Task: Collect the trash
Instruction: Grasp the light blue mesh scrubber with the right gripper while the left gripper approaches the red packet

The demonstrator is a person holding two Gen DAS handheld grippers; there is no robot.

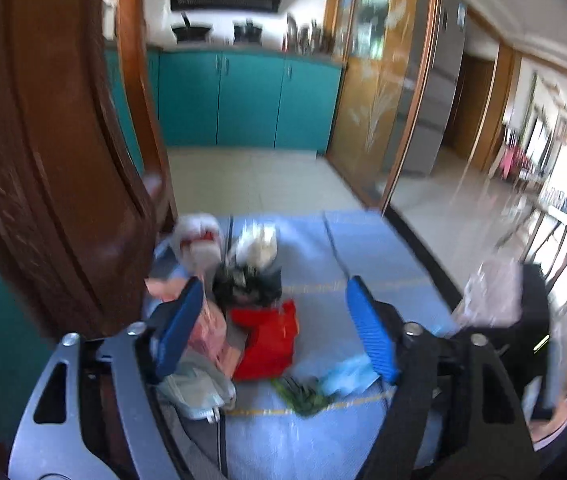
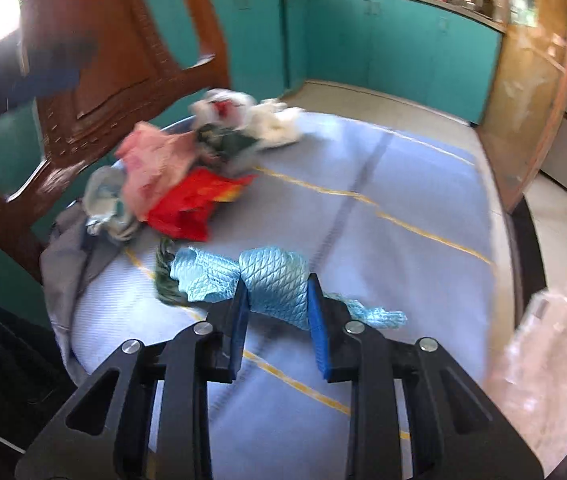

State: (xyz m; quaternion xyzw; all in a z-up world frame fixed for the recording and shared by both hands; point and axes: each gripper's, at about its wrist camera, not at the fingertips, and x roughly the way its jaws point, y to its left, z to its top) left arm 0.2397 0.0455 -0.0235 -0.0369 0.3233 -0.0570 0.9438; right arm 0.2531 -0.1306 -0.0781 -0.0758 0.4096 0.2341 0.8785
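Observation:
A heap of trash lies on the blue tablecloth (image 1: pixel 363 248): a red wrapper (image 1: pixel 271 340), a pink bag (image 1: pixel 213 332), a dark crumpled wrapper (image 1: pixel 247 284) and white bags (image 1: pixel 199 240). My left gripper (image 1: pixel 275 286) hangs open over this heap, the red wrapper below the gap between its blue pads (image 1: pixel 371 332). In the right wrist view the same heap, with the red wrapper (image 2: pixel 187 208) and pink bag (image 2: pixel 151 160), sits at the far left. My right gripper (image 2: pixel 277 284) is shut on a light blue quilted wrapper (image 2: pixel 275 276), pinched between its pads. A green scrap (image 2: pixel 163 276) lies beside it.
A carved wooden chair (image 1: pixel 55 160) stands close at the table's left edge. A clear plastic bag (image 2: pixel 551 360) hangs at the right edge, also the clear plastic bag (image 1: pixel 491 292) in the left wrist view. Teal kitchen cabinets (image 1: pixel 243 100) stand beyond the table. A grey cloth (image 2: pixel 71 264) drapes over the near left rim.

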